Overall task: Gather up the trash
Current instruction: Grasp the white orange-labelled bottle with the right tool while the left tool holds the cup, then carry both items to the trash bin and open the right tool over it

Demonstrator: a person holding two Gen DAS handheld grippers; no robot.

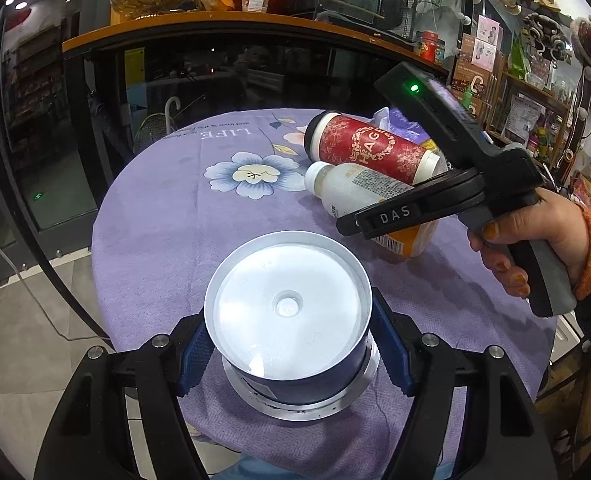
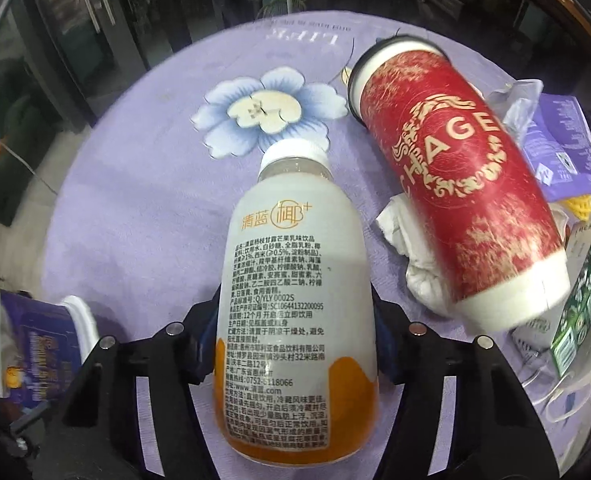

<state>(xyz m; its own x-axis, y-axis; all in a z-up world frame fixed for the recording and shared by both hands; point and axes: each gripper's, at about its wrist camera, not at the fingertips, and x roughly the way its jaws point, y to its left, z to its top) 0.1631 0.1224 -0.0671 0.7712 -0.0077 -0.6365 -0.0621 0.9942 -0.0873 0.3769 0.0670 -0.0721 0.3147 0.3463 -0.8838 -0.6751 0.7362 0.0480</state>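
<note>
A milky plastic bottle with a white cap and an orange remainder lies on the purple floral tablecloth. My right gripper is shut on its body, with a blue pad against each side; in the left wrist view that gripper reaches over the bottle, held by a hand. My left gripper is shut on a round blue tub with a silver rim and foil lid, also seen as the tub at the lower left. A red paper cup lies on its side beside the bottle.
A crumpled white tissue sits under the red cup. Clear plastic wrap, a purple carton and a green carton crowd the table's right edge. A dark glass counter with an orange top stands behind the round table.
</note>
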